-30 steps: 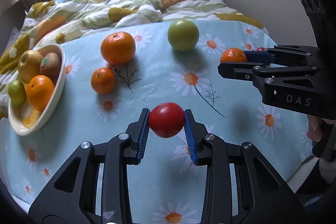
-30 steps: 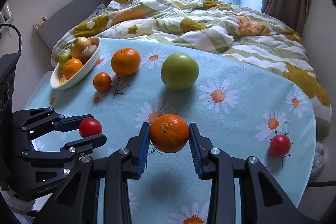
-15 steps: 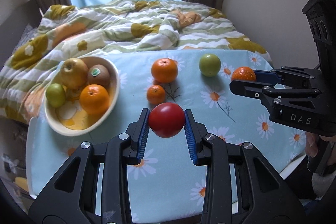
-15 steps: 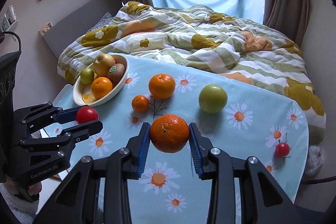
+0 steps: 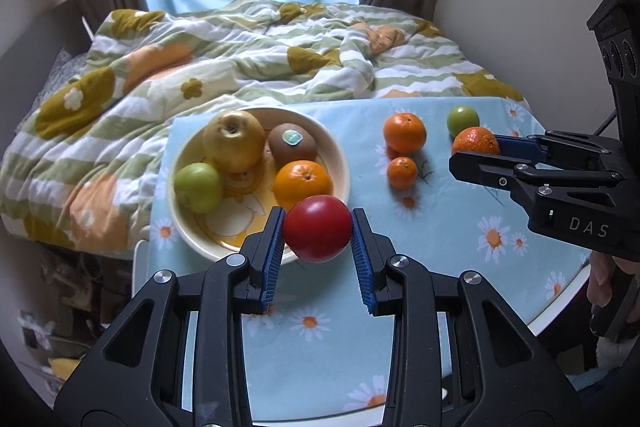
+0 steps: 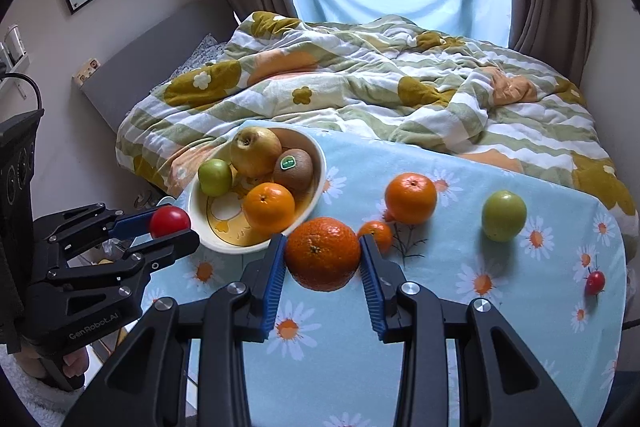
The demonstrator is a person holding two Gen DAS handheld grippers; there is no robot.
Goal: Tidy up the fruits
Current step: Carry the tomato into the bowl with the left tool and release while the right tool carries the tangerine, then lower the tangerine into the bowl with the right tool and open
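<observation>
Showing only rightward: cherry tomato [image 6: 595, 282]

Four fruits lay in the bowl [image 6: 316, 163]: one yellow apple [image 6: 255, 151], one kiwi [image 6: 293, 169], one small green apple [image 6: 215, 177] and one orange [image 6: 269, 207]. Outside the bowl were three oranges: a large one [image 6: 410, 198], a small one [image 6: 376, 235] and a held one [image 6: 322, 253]. There were also one green apple [image 6: 503, 215] and two tomatoes, one held [image 6: 169, 221] and one small [image 6: 595, 282].
</observation>
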